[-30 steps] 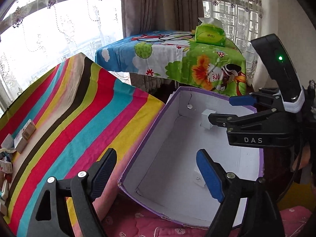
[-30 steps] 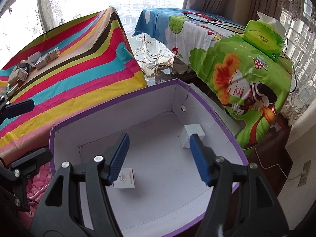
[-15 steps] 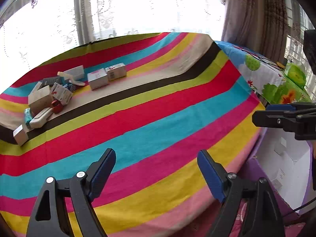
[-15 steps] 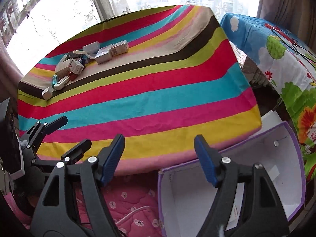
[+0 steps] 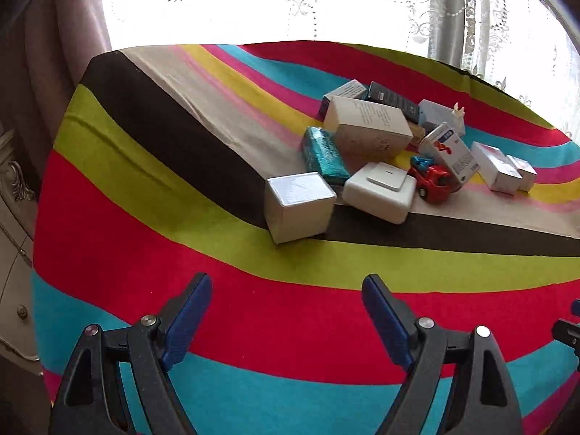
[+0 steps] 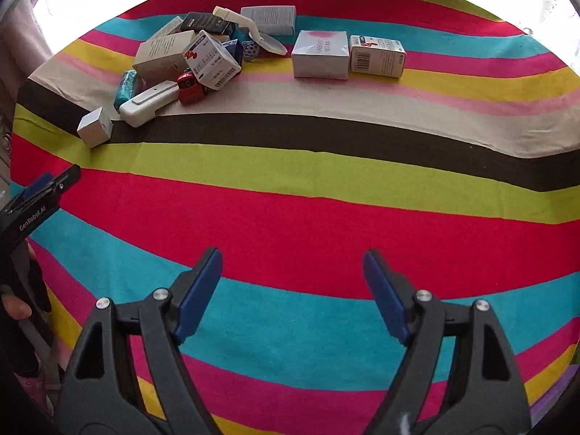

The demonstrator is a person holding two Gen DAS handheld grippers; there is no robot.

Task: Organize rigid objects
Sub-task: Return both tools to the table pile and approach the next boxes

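Note:
A pile of small boxes lies on the striped tablecloth. Nearest in the left wrist view is a silver cube box, then a white flat device, a teal packet, a red toy car and a large beige box. My left gripper is open and empty, short of the silver box. My right gripper is open and empty over the near stripes. It sees the silver cube box, a pink-topped box and a barcode box far off.
The left gripper's tip shows at the left edge of the right wrist view. A white cabinet stands left of the table. Curtained windows lie behind it. A purple box corner shows at lower right.
Both grippers have swung left, away from the purple box, to face the striped table. The pile of boxes is now much closer to the left gripper. Both stayed open.

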